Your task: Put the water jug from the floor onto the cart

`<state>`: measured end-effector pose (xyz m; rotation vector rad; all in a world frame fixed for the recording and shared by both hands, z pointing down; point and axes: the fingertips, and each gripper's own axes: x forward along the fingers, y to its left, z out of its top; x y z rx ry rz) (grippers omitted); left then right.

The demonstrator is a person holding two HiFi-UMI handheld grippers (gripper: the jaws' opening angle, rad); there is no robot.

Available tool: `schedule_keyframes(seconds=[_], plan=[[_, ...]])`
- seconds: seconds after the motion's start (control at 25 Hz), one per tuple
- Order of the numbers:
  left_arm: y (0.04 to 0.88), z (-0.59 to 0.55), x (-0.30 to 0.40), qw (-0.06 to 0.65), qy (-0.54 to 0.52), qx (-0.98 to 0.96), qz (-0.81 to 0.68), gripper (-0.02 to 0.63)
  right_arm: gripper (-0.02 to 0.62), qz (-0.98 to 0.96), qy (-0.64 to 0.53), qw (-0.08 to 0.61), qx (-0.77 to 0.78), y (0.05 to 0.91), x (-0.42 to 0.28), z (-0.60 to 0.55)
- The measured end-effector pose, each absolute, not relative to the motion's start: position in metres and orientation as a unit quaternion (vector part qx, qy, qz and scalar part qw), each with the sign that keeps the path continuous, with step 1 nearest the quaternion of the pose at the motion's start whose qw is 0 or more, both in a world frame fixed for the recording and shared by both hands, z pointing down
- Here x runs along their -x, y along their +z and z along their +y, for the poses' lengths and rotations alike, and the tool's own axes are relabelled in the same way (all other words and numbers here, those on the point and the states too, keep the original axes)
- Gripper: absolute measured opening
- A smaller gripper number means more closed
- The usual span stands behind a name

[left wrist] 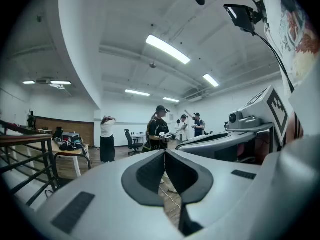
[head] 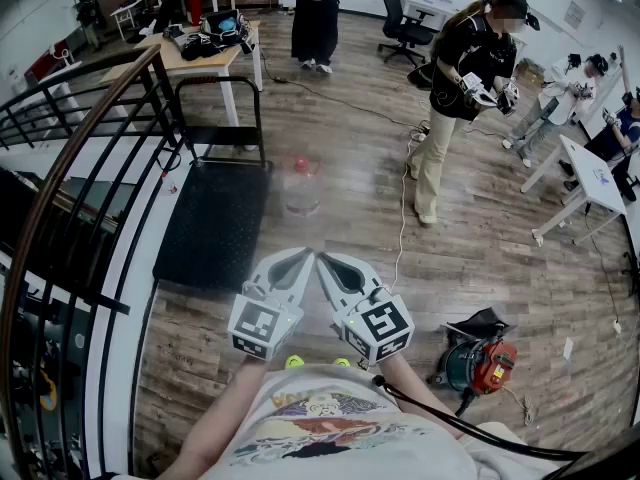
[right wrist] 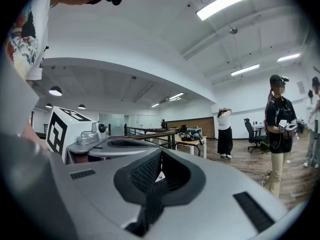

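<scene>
Water jug: clear, red-capped, upright on the wooden floor, just beside the right edge of the cart and not on it. Cart platform flat, black and bare, with a black tube handle rising at its far end.

Nearer the wearer and apart from the jug: left gripper and right gripper, side by side, tips angled toward each other and almost meeting, marker cubes at the rear. Both held out in front of the chest, roughly level, with forearms coming in from either side.

Left jaws clenched, pads pressed together, gripping nothing. Right jaws likewise clenched and empty.

Further out: dark curved railing along the left, a desk cluttered with bags beyond the cart, a person in black standing to the right, and a red and teal machine on the floor at lower right.
</scene>
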<state>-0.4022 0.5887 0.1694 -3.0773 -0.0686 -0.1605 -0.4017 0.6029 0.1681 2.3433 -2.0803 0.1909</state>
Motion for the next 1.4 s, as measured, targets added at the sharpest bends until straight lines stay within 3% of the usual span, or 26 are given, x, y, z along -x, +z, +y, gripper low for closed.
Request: schedule_keyframes(seconds=[1.4], plan=[[0.169, 0.554, 0.414, 0.026, -0.046, 0.998, -0.032, 0.012, 0.021, -0.644, 0.066, 0.0, -0.763, 0.165, 0.406, 0.565]])
